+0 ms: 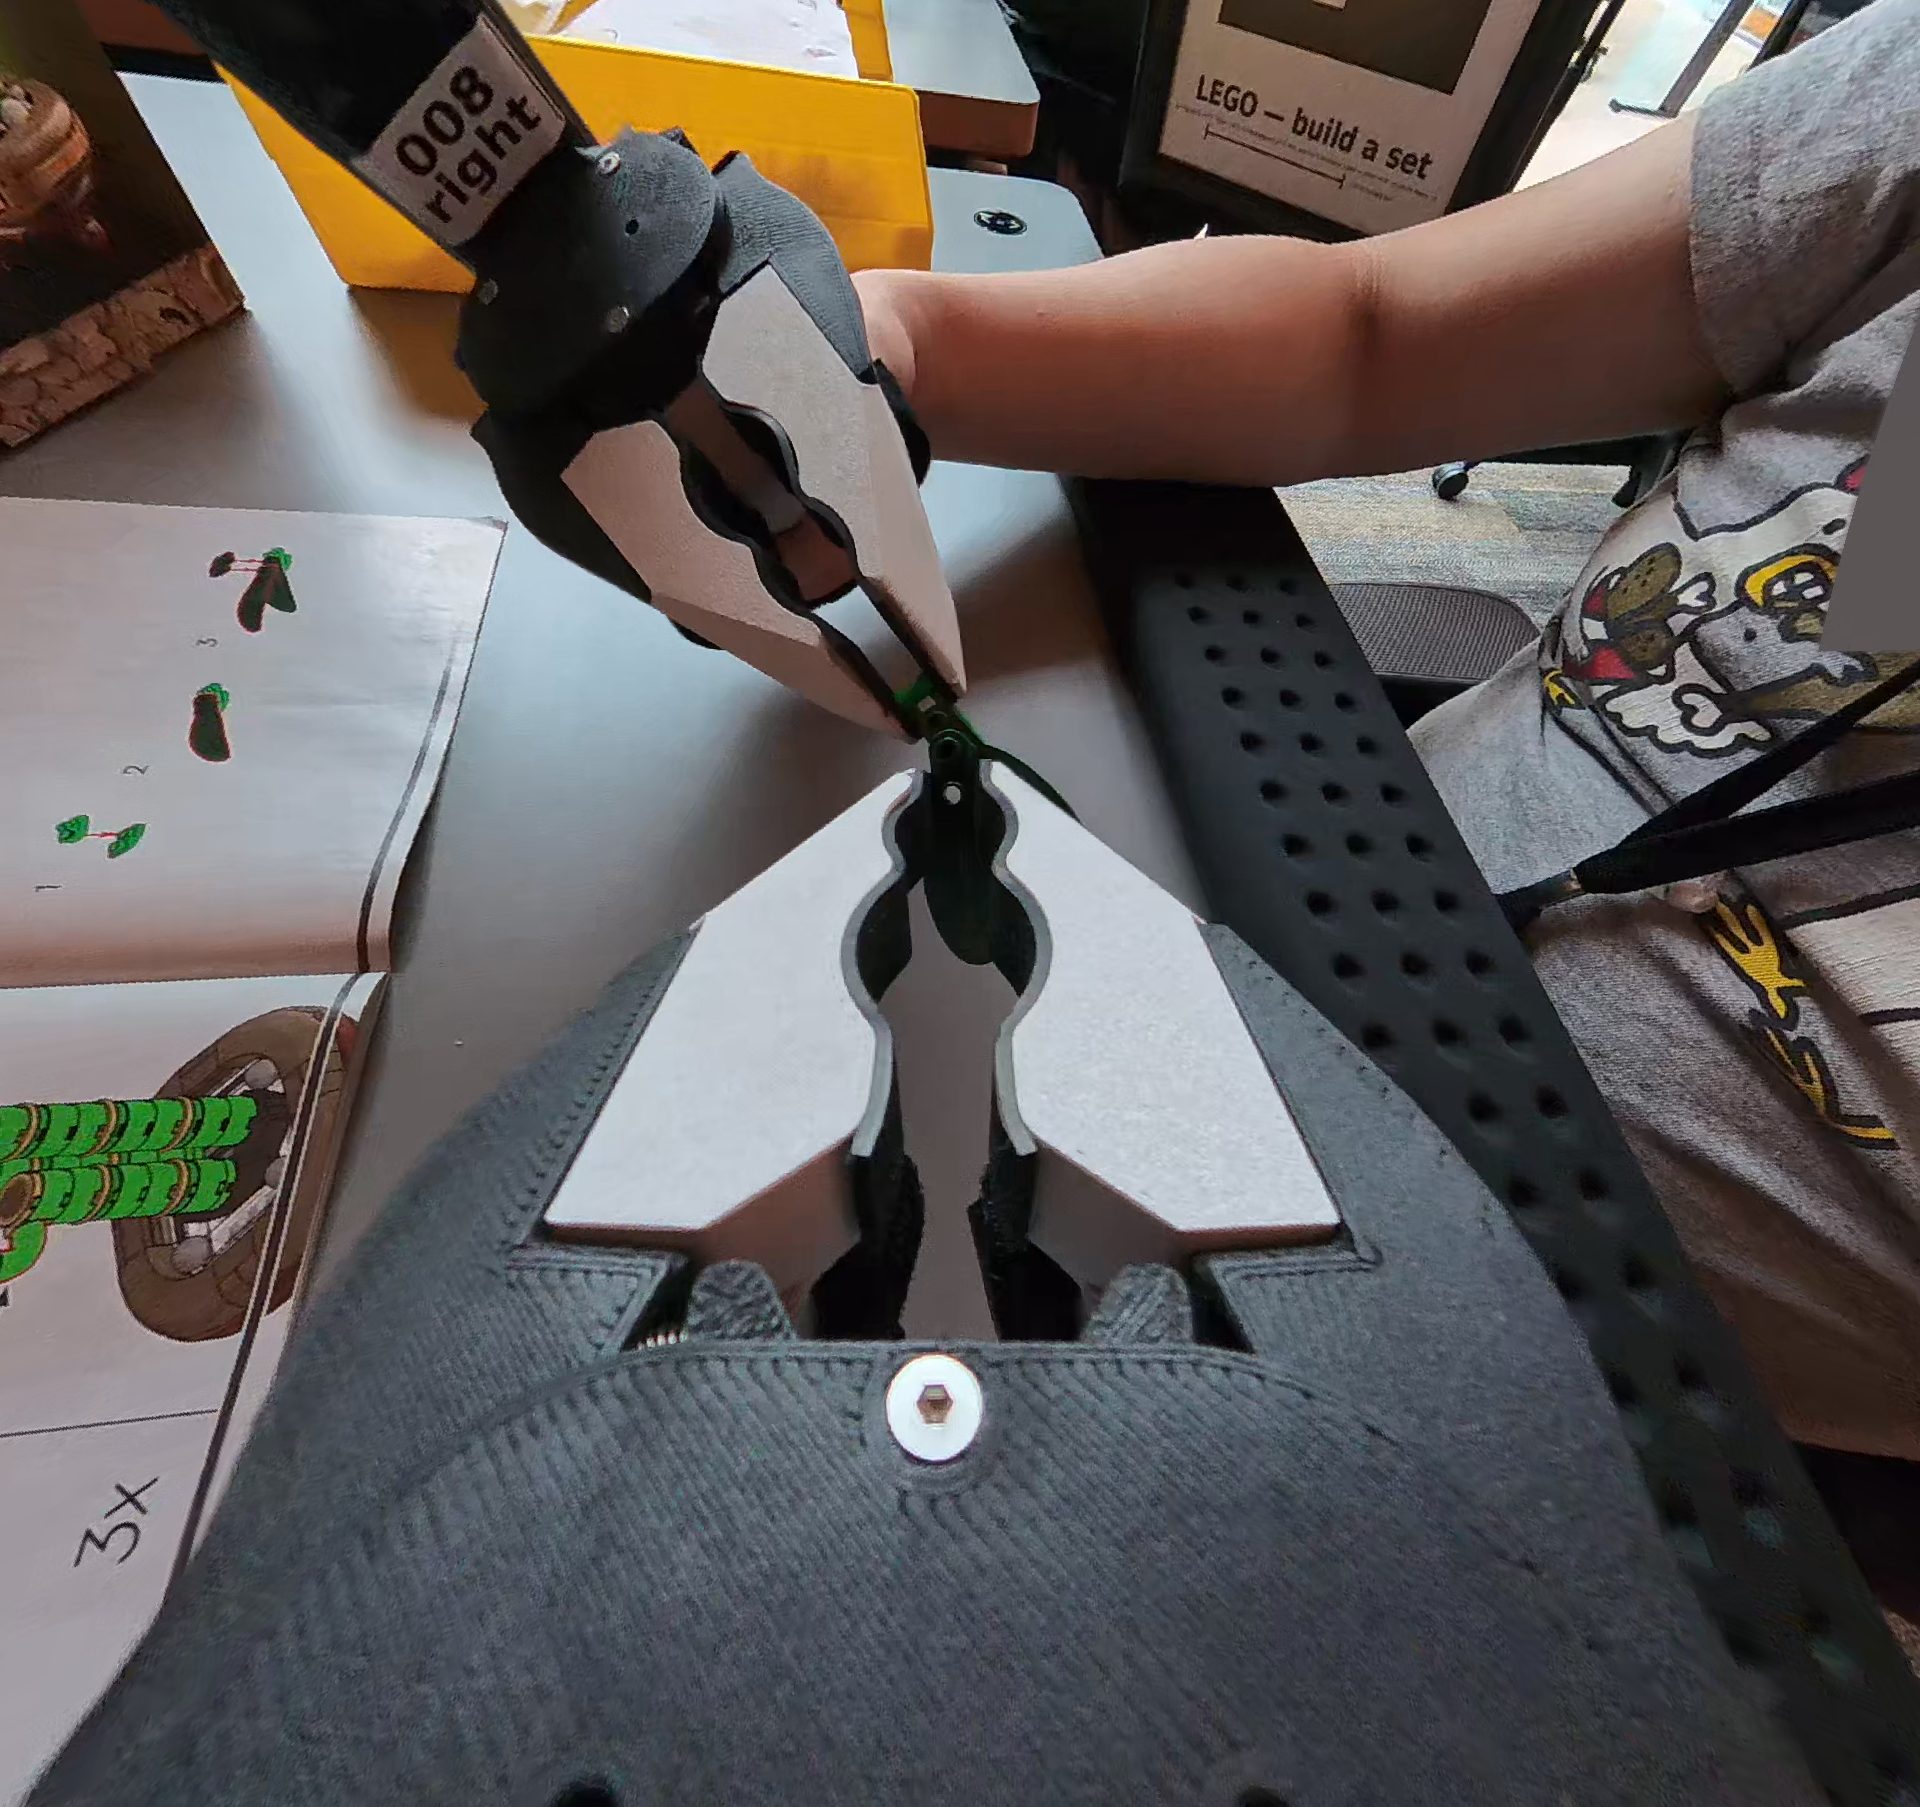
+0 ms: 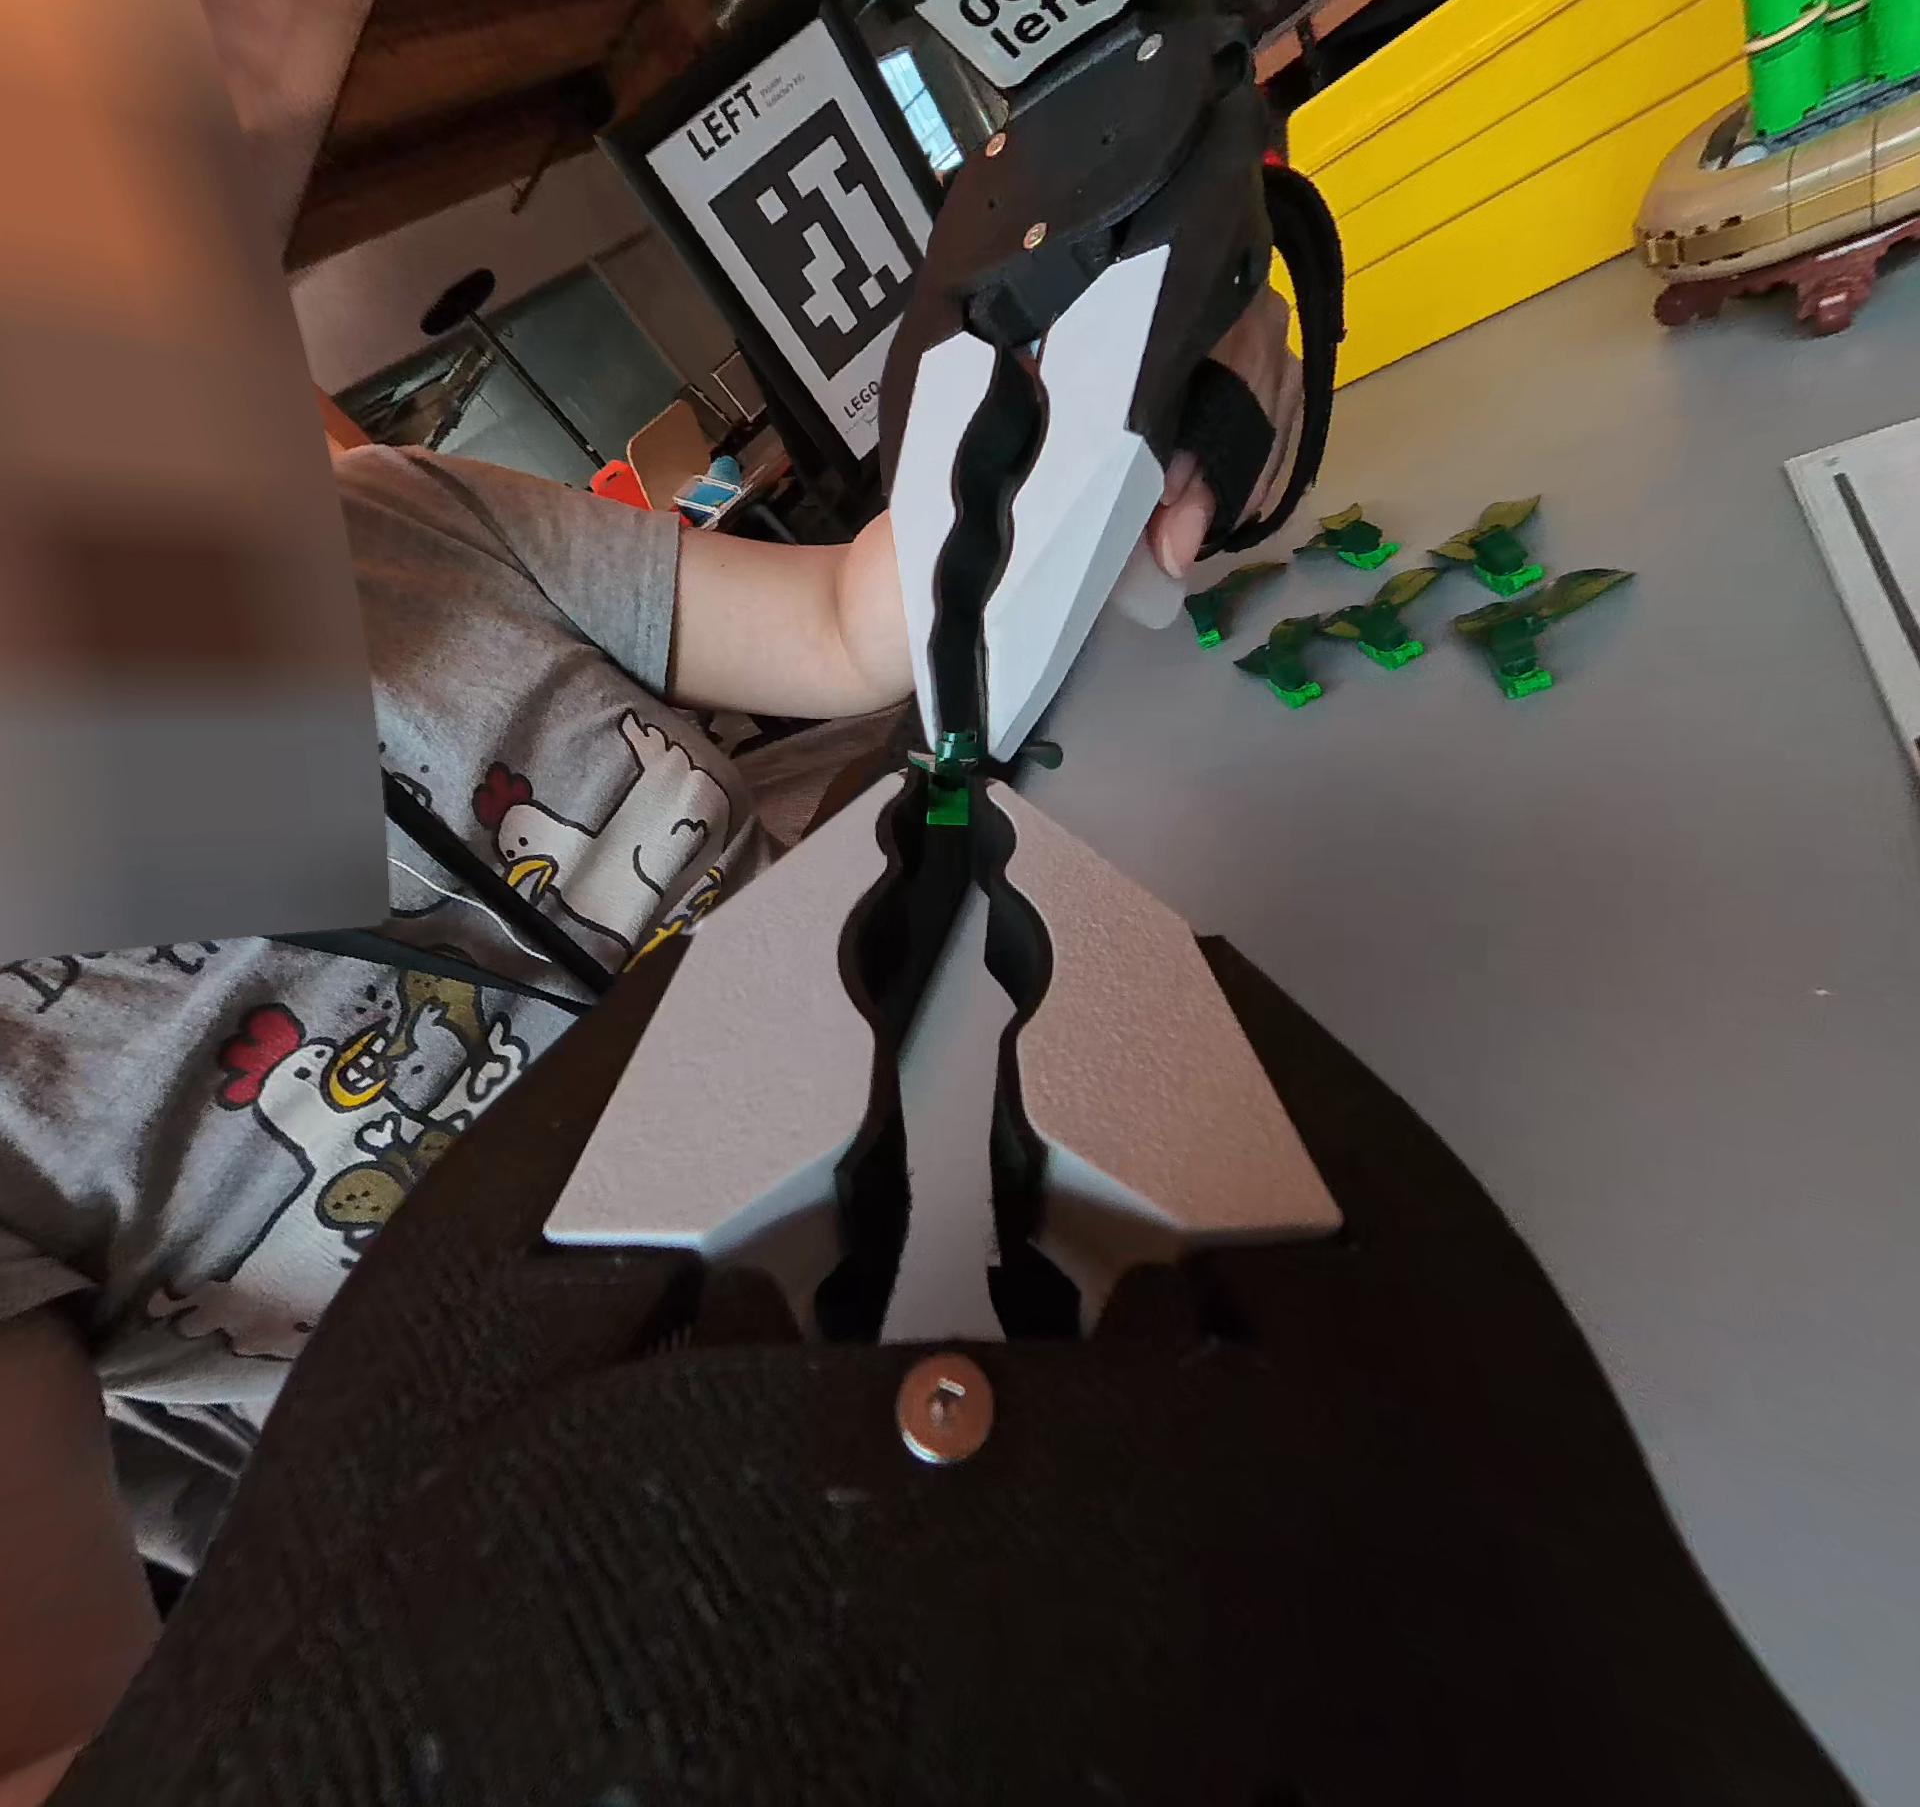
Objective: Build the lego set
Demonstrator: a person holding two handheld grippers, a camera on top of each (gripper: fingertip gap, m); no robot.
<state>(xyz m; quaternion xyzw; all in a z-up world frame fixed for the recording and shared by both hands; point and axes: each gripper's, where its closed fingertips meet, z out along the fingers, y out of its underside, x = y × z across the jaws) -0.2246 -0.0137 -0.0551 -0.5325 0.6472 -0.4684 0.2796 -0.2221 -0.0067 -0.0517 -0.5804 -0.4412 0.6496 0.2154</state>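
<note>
My left gripper (image 1: 951, 783) is shut on a dark green leaf piece (image 1: 961, 910) that lies between its fingers, stem end forward. My right gripper (image 1: 928, 708) comes in from the upper left, shut on a small bright green clip piece (image 1: 916, 689). The two pieces meet tip to tip above the grey table (image 1: 623, 718). In the right wrist view my right gripper (image 2: 948, 789) holds the bright green clip (image 2: 945, 809). The left gripper (image 2: 954, 734) points down onto it with the dark leaf's end (image 2: 954, 749).
Several finished green leaf assemblies (image 2: 1403, 604) lie on the table to the right. A green bamboo model on a tan base (image 2: 1808, 95) stands by a yellow bin (image 2: 1507, 147). An open instruction booklet (image 1: 208, 718) lies at left. A black perforated chair part (image 1: 1351, 822) and the person's arm (image 1: 1247, 355) are close. The grippers are tip to tip, or close to it.
</note>
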